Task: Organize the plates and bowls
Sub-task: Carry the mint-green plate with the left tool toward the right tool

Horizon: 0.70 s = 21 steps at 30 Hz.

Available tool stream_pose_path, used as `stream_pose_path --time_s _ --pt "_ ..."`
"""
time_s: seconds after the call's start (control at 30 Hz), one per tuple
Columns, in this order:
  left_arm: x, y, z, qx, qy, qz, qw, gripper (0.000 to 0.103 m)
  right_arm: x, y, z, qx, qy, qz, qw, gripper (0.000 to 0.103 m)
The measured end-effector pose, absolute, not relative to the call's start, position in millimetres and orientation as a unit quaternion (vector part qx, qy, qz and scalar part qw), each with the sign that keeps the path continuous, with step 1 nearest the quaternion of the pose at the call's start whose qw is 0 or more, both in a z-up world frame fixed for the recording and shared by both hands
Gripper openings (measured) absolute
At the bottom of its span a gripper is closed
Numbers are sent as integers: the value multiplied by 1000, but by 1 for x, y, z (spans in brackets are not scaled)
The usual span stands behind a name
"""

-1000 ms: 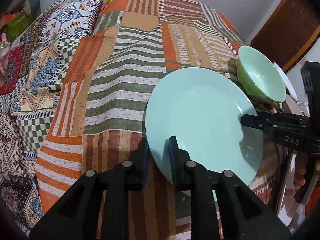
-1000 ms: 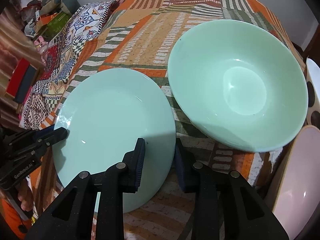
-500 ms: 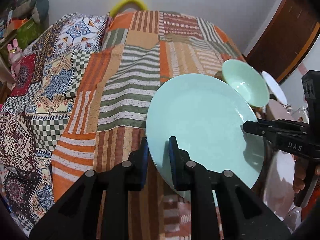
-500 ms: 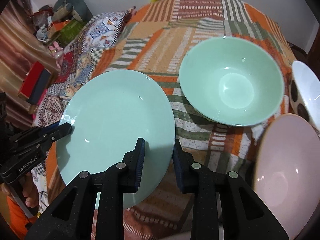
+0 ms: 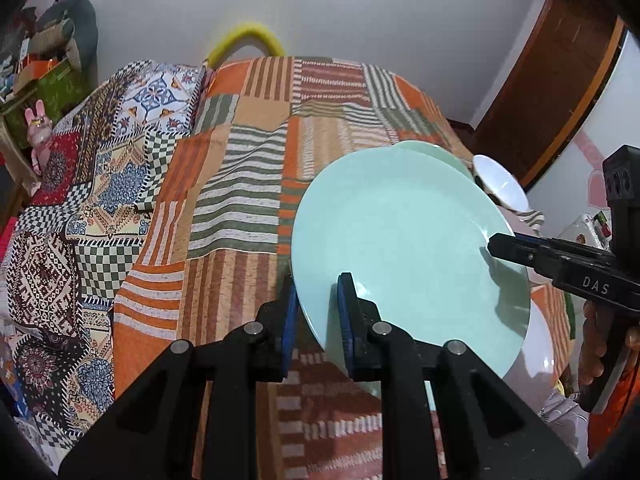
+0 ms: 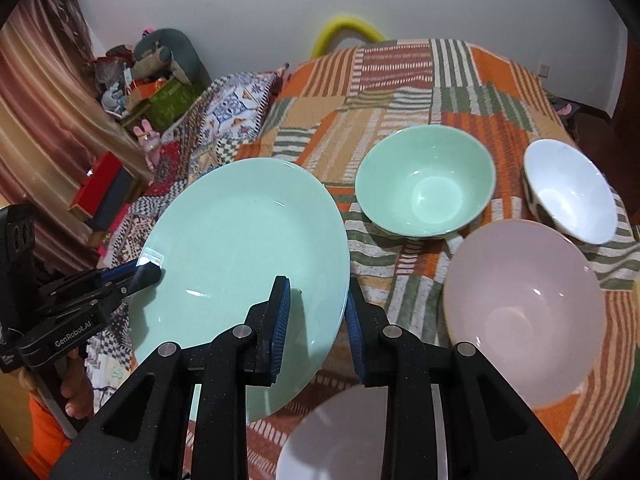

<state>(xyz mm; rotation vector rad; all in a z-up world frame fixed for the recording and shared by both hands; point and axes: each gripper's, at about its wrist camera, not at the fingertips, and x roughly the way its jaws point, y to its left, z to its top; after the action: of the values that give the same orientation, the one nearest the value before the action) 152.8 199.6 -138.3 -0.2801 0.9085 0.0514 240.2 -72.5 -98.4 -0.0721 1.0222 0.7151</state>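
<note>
Both the left gripper (image 5: pixel 316 312) and the right gripper (image 6: pixel 316 320) clamp the glossy round mint-green plate (image 6: pixel 240 248) at opposite rims, above the patchwork bedspread (image 5: pixel 240 184).

White wall (image 5: pixel 360 12); patchwork bedspread (image 5: pixel 248 168); brown door (image 5: pixel 552 92).

The mint plate (image 6: pixel 240 248) looked like smooth glazed ceramic, glossy with bright highlights. The green bowl (image 6: pixel 426 188), white bowl (image 6: pixel 572 196) and pink bowl (image 6: pixel 524 304) shared that shiny glaze. The patchwork cloth (image 5: pixel 240 184) was matt woven fabric. Gripper fingers (image 6: pixel 260 336) were matt black plastic with ribbed blue pads and metal pins
</note>
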Motion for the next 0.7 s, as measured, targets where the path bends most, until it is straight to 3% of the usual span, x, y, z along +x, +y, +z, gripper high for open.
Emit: stream_pose_path --time_s 0.7 --pt "108 128 -103 -112 419 2 901 18 199 -153 -80 16 446 350 824 25"
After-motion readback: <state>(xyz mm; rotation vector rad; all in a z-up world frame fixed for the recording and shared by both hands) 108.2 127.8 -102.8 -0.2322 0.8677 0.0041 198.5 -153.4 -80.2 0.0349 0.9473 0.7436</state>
